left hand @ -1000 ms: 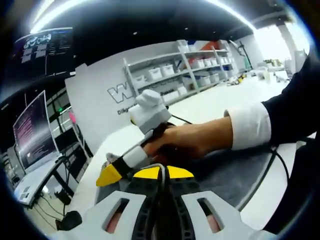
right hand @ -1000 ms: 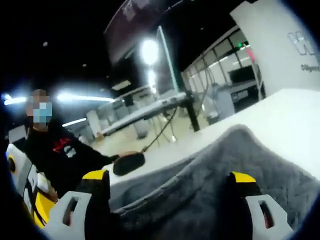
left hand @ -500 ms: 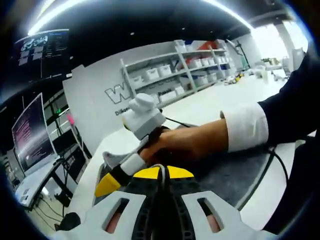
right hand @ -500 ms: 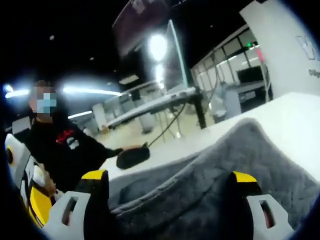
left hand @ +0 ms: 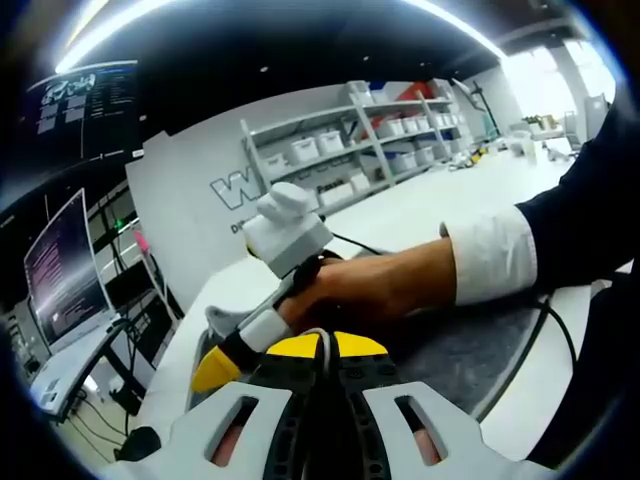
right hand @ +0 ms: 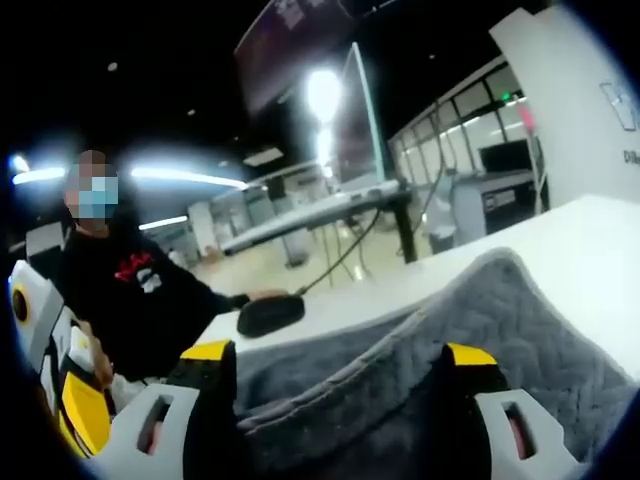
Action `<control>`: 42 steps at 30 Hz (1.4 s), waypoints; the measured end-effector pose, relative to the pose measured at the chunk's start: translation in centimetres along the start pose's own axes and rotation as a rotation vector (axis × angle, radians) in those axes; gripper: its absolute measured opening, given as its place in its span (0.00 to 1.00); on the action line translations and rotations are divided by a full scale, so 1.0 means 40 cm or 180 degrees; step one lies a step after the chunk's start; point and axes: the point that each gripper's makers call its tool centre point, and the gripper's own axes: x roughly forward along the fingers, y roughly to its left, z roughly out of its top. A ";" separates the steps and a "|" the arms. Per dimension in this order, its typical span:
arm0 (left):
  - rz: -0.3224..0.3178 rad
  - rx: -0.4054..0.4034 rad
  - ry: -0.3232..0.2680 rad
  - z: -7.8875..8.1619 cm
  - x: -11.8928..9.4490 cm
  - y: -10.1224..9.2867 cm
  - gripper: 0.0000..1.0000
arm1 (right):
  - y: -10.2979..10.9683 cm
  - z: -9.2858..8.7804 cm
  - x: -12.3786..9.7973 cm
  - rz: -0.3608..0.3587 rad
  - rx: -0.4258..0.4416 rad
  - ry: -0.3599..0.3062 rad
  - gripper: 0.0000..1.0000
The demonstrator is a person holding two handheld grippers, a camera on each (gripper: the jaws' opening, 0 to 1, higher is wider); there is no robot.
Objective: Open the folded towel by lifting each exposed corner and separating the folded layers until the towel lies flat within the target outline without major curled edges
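Observation:
The grey towel [right hand: 400, 370] lies on the white table [right hand: 560, 240], with a raised fold running between the jaws of my right gripper [right hand: 340, 352]. Those jaws stand wide apart, one yellow tip on each side of the fold, so the gripper is open. In the left gripper view, a hand [left hand: 380, 285] holds the right gripper [left hand: 225, 355] low over the towel [left hand: 470, 350], yellow tip pointing down left. My left gripper [left hand: 320, 345] is shut, its yellow tips meeting; I see nothing between them. Its white and yellow body [right hand: 50, 380] shows at the left edge of the right gripper view.
A black mouse-like object [right hand: 270, 313] sits on the table past the towel's far edge. A person in black [right hand: 130, 300] is at the left. Shelves with white bins [left hand: 370, 140] and monitors [left hand: 60, 270] stand beyond the table. A cable [left hand: 520, 360] crosses the towel.
The right gripper's jaws have drawn slightly closer around the towel fold. The hand with the right gripper shifted a little left. The left gripper stays shut.

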 end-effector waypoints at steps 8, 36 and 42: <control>0.0002 0.0025 -0.0010 0.004 0.001 -0.005 0.02 | -0.014 0.008 0.003 -0.0111 -0.0062 0.0026 0.69; -0.0010 0.0091 -0.0055 0.017 0.012 -0.031 0.02 | -0.068 0.018 -0.018 -0.0533 0.0036 0.0229 0.44; -0.0032 0.0120 -0.0084 0.026 0.015 -0.044 0.02 | -0.084 0.034 -0.039 -0.0601 0.0126 0.0253 0.31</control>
